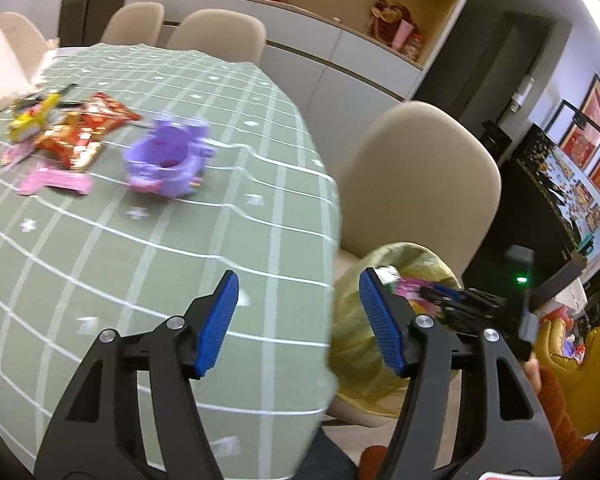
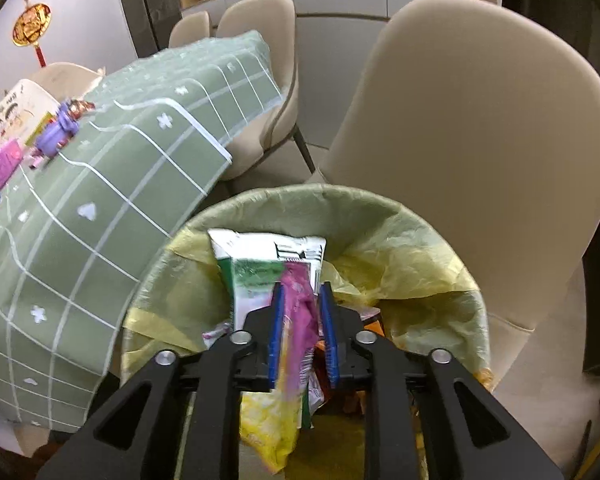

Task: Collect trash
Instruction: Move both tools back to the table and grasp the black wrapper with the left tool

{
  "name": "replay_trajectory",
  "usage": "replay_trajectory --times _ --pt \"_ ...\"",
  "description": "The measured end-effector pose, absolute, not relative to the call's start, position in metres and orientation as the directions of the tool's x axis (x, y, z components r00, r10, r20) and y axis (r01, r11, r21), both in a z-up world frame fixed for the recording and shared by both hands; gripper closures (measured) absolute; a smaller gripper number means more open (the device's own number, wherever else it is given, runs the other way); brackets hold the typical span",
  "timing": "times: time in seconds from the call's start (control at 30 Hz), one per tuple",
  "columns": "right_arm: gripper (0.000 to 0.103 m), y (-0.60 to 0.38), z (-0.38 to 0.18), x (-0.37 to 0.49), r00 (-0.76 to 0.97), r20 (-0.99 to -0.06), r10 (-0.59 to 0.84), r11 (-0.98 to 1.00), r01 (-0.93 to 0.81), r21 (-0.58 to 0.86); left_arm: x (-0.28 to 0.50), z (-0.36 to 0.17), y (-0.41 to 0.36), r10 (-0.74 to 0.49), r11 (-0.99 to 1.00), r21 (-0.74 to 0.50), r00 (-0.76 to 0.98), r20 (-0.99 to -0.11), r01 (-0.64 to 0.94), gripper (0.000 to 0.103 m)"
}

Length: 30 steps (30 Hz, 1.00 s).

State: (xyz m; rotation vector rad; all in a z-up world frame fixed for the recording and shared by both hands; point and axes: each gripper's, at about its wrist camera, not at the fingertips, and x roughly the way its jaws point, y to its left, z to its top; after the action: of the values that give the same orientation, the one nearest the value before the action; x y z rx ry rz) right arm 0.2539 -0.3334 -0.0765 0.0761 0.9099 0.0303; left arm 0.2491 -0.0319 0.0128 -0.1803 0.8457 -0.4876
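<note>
left gripper (image 1: 298,320) gapes wide, empty — right gripper (image 2: 302,332) jaws slightly apart.

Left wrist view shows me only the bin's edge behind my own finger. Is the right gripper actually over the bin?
Observer: Yes. The right gripper points down into the lined bin, inside its rim.
Operator: Is it carrying anything?
Observer: A pink wrapper hangs between its pads, which stand apart and do not seem to pinch it. Below it, a white and green packet already lies in the bin.
</note>
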Motion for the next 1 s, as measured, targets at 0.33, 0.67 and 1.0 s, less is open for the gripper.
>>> replay_trajectory --times 0.33,0.67,1.0 --pt "0.058 -0.294 -0.021 0.246 0.693 -0.716 0.089 0.996 -0.056 0.070 0.261 0.010 0.063 -0.397 0.915 -0.343 0.635 -0.663 0.215 0.043" --pt "0.058 -0.190 0.011 0.279 0.737 -0.651 0.183 0.979 -0.199 0.049 0.282 0.009 0.149 -0.310 0.938 -0.325 0.703 -0.641 0.117 0.043" --pt "0.058 -0.104 0.025 0.320 0.754 -0.606 0.256 0.956 -0.291 0.043 0.353 0.027 0.218 -0.249 0.945 -0.316 0.812 -0.528 0.085 0.040"
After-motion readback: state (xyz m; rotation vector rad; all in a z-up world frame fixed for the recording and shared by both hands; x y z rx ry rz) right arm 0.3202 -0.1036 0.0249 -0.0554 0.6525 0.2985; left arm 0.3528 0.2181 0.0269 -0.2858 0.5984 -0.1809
